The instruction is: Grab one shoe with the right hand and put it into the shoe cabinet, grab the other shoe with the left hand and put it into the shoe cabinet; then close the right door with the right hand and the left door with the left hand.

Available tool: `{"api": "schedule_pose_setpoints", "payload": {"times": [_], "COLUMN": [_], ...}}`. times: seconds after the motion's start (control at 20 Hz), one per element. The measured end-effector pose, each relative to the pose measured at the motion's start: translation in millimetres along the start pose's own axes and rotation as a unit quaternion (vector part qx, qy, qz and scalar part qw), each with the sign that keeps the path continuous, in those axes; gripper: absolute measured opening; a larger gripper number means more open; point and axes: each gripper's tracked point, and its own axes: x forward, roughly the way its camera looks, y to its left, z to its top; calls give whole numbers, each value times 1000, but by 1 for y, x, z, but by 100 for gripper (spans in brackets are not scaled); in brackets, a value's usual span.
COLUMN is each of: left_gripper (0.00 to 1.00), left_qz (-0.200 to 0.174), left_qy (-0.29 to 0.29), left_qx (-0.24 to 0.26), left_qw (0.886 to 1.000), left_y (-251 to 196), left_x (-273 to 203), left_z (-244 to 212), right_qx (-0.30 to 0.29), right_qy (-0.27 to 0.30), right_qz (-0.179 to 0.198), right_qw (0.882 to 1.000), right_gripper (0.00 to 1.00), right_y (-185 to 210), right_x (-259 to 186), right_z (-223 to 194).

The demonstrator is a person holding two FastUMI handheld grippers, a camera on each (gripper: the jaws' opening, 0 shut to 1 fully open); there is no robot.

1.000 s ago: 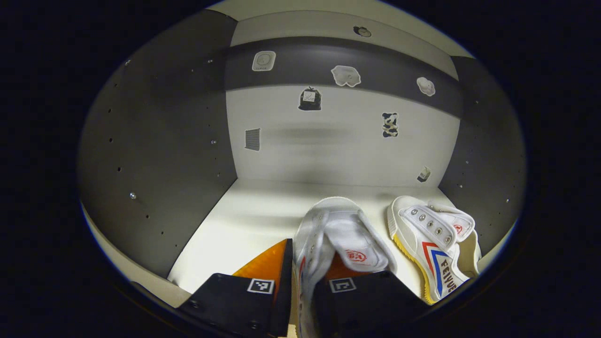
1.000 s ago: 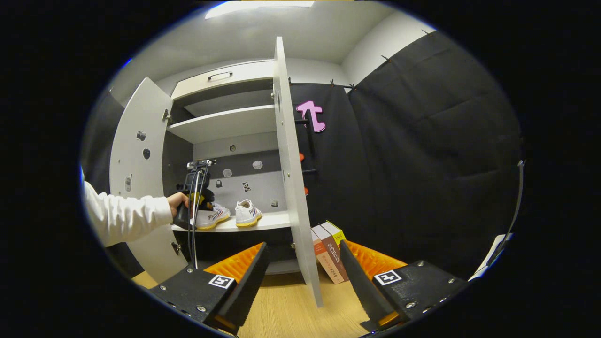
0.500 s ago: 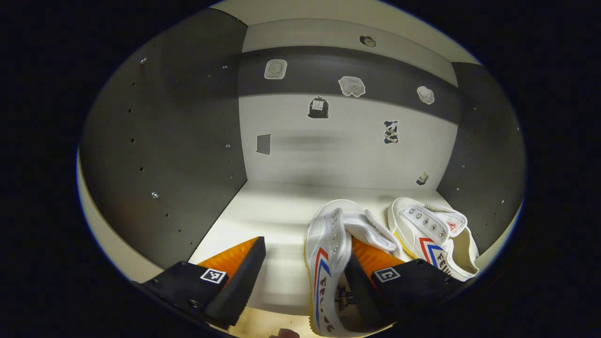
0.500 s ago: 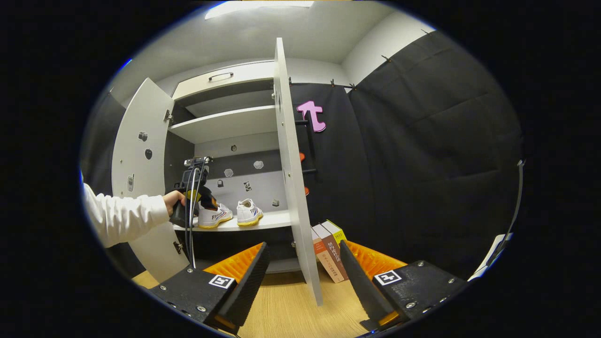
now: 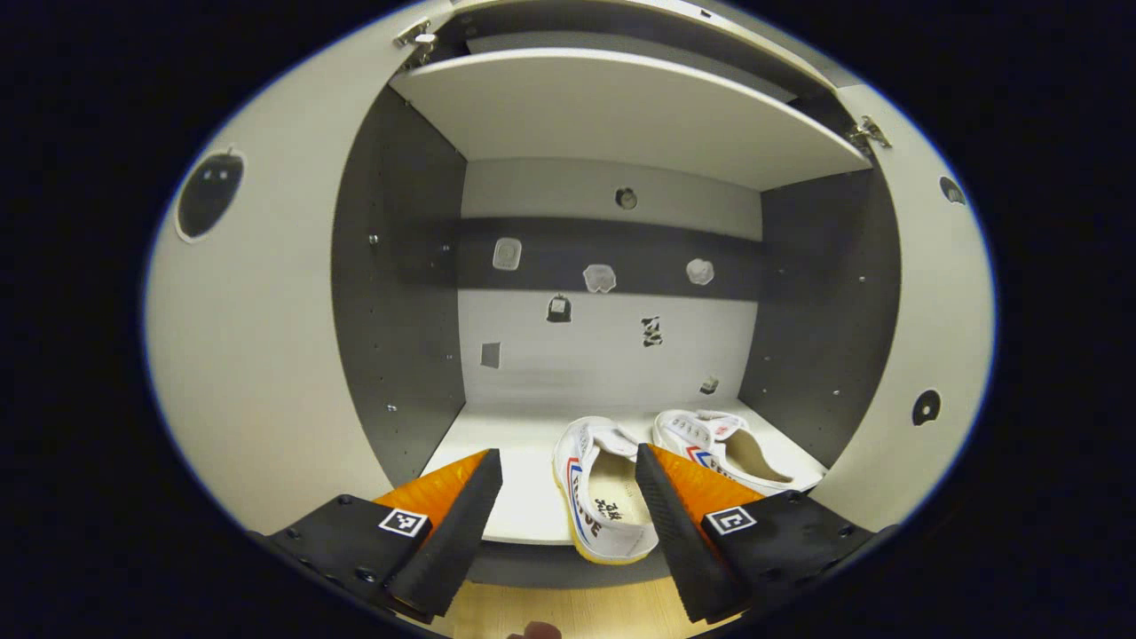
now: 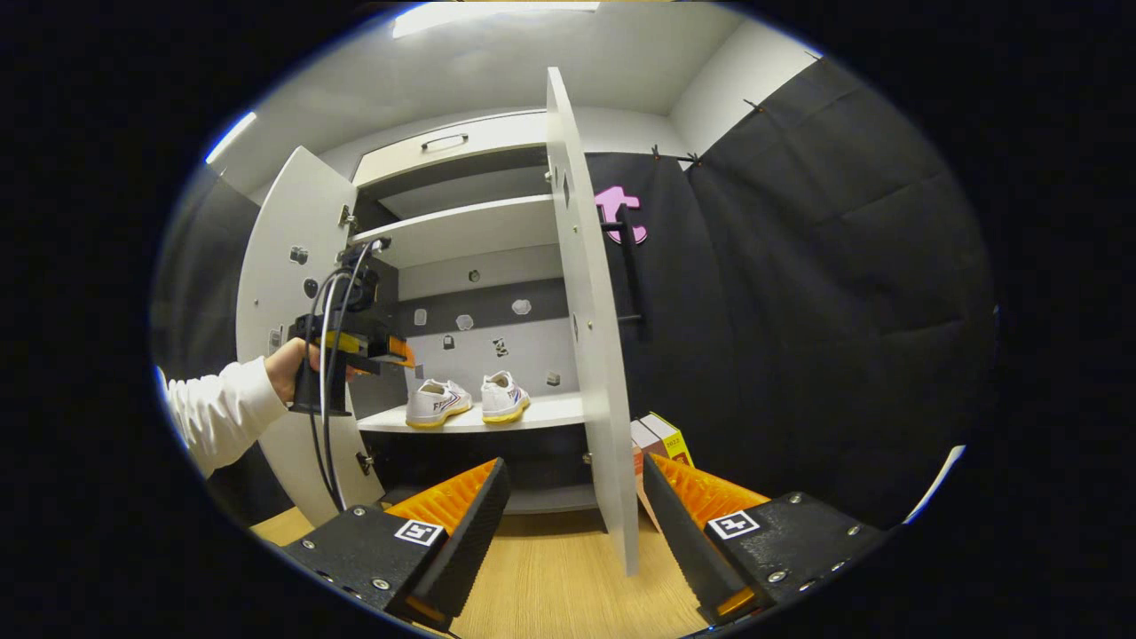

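Two white canvas shoes stand side by side on the cabinet's lower shelf (image 5: 524, 519). One shoe (image 5: 596, 484) lies with its heel over the front edge, and the other shoe (image 5: 728, 442) is to its right. My left gripper (image 5: 566, 457) is open in front of the shelf, touching neither shoe. In the right gripper view the same shoes (image 6: 437, 402) (image 6: 503, 395) sit inside, and a hand holds the left gripper (image 6: 399, 358) just outside the opening. My right gripper (image 6: 574, 466) stands open and empty above the wooden floor, near the right door (image 6: 595, 311).
Both cabinet doors are swung open: the left door (image 5: 257, 355) (image 6: 293, 266) and the right door (image 5: 923, 355). An upper shelf (image 5: 621, 115) spans above the shoes. Books (image 6: 658, 435) stand on the floor behind the right door. A white sleeve (image 6: 222, 417) reaches in from the left.
My left gripper opened, let go of the shoe on the shelf and drew back out of the cabinet. The right gripper stayed open, its view shifting only slightly.
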Motion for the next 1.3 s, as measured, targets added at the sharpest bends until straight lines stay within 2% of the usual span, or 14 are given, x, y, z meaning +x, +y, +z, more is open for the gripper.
{"api": "schedule_pose_setpoints", "payload": {"times": [0.25, 0.45, 0.55, 0.65, 0.75, 0.85, 1.05, 1.2, 1.3], "left_gripper": [98, 98, 98, 98, 97, 97, 97, 97, 96], "left_qz": [-23, -30, -11, 25, 40, 52, 62, 64, 62], "left_qy": [-81, -87, -90, -86, -79, -76, -92, -114, -122], "left_qx": [16, -15, -17, -31, -58, -63, -58, -48, -43], "left_qw": [996, 996, 996, 995, 994, 994, 992, 990, 990], "left_y": [-7, -6, 4, 17, 19, 23, 27, 28, 24], "left_x": [-84, -137, -156, -178, -201, -216, -236, -247, -248], "left_z": [14, -27, -55, -86, -117, -139, -143, -130, -126], "right_qx": [-16, -18, -20, -22, -25, -25, -21, 6, 9], "right_qy": [-4, -12, -13, -9, -8, -6, -1, -44, -65], "right_qz": [27, 35, 33, 32, 31, 32, 30, 66, 61], "right_qw": [999, 999, 999, 999, 999, 999, 999, 997, 996], "right_gripper": [93, 92, 93, 93, 93, 93, 93, 93, 93], "right_y": [12, 15, 13, 12, 11, 11, 12, 21, -1], "right_x": [7, 7, 6, 6, 2, 0, -2, -3, 6], "right_z": [7, 11, 10, 7, 5, 1, -3, 35, 67]}}
